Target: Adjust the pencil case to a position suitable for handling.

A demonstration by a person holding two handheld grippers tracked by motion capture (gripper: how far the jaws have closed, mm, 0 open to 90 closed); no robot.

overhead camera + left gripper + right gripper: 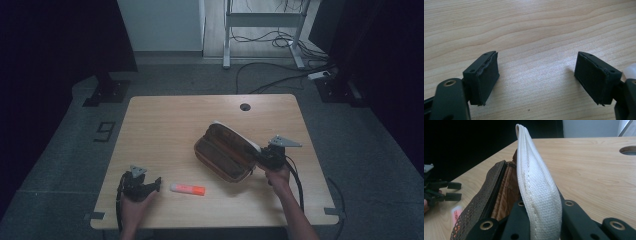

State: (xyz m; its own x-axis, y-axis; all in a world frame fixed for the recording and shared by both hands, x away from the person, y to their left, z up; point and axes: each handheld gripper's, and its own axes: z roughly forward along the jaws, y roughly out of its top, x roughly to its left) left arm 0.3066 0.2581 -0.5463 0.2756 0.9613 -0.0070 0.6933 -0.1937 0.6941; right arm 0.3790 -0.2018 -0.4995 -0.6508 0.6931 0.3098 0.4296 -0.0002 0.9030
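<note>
A brown pouch point(225, 152) lies unzipped on the wooden table point(165, 125), right of centre, with a white fabric edge point(240, 134) along its far side. My right gripper point(258, 156) is shut on that white edge point(536, 187), which stands up between its jaws; the brown mesh side and zip point(496, 192) fall to its left. An orange and white marker point(187, 188) lies near the front edge. My left gripper point(156, 183) rests just left of it, open, with only bare table between its pads point(484, 80). In the right gripper view, the left gripper point(451, 191) and the marker point(456, 212) appear at far left.
A round cable hole point(245, 106) sits in the table's far edge. Beyond the table are a white desk frame point(260, 20) and loose cables point(280, 75) on the floor. Bare wood extends across the table's left and far parts.
</note>
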